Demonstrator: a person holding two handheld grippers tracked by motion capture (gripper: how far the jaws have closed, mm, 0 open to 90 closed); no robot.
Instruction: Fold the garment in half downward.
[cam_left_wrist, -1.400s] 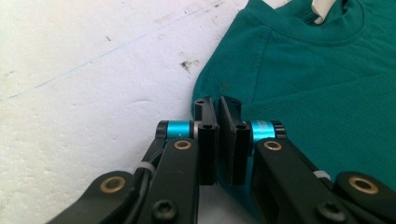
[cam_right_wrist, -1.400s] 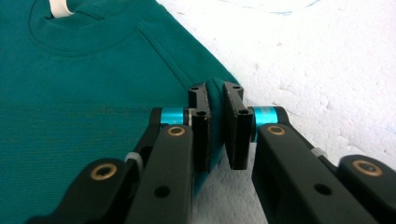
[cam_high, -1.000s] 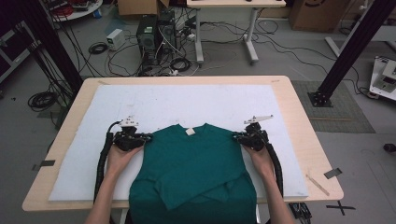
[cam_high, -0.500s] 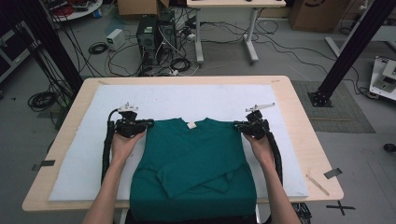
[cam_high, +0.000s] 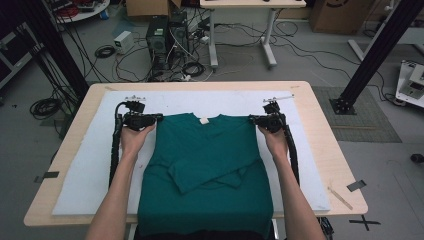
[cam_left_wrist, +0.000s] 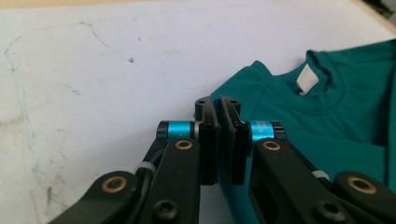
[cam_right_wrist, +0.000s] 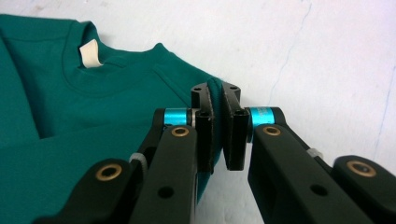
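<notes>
A: Shirt, the teal one, lies face down on the white mat covering the desk, collar at the far end, hem hanging off the near edge

B: Sleeves?

A: Both folded in across the back, crossing below the collar. Soft knit, ribbed neckband, a small white tag inside it

B: And the fingers?

A: The left gripper is clamped on the shoulder corner left of the collar, the right gripper on the corner right of it. In each gripper view a fold of teal cloth sits pinched between the closed black fingers

B: So what does the next move hang on?

A: My guess: the shirt's long axis runs from the collar straight toward the person, both hands equally close, so the shoulders should travel together along that line
</notes>
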